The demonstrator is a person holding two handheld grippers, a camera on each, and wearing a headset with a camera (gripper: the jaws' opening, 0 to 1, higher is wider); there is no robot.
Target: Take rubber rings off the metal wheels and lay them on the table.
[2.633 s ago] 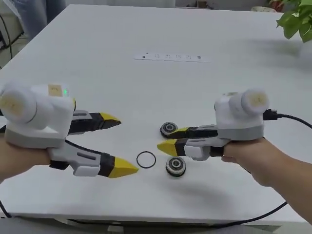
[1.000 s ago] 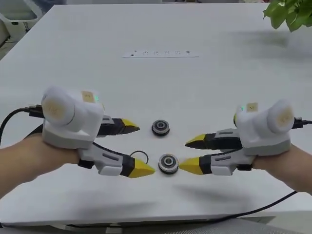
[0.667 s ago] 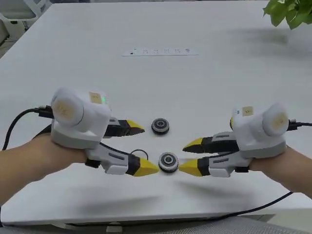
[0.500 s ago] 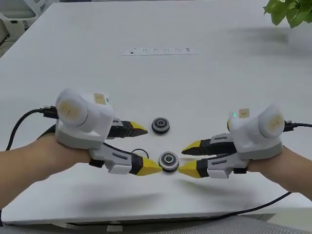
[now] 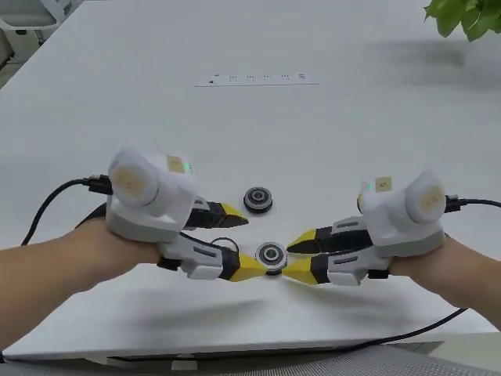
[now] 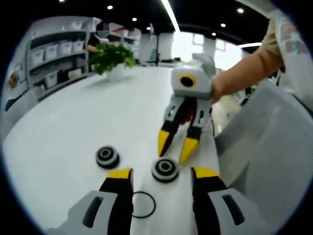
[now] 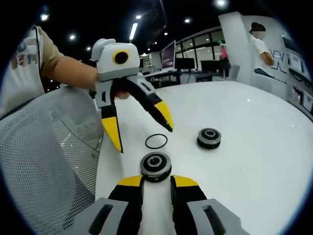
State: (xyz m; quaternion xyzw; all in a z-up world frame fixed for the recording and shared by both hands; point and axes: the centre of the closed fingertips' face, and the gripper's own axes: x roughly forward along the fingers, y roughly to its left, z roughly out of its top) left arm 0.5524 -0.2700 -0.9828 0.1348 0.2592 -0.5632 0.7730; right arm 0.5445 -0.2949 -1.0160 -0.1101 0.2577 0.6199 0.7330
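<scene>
Where the white counter (image 5: 235, 133) runs nearest the person, it carries one loose rubber ring (image 7: 156, 141) on the left and two metal wheels just right of it. The near wheel (image 5: 271, 254) sits at the front. The far wheel (image 5: 257, 199) sits a little behind it, apart from it. Each wheel is dark round its rim.

Two grippers face each other across the near wheel. The left gripper (image 5: 246, 244), held low and level in the left hand (image 5: 117, 251), points right with its fingers (image 6: 120, 178) spread wide. The ring lies flat on the counter between them. The near wheel sits just ahead of their yellow tips, and in the head view the lower tip touches it or nearly does.

The right gripper (image 5: 297, 254), level in the right hand (image 5: 442, 270), points left. Its fingers (image 7: 132, 182) are parted by a narrow gap and hold nothing, with the near wheel just off their tips.
</scene>
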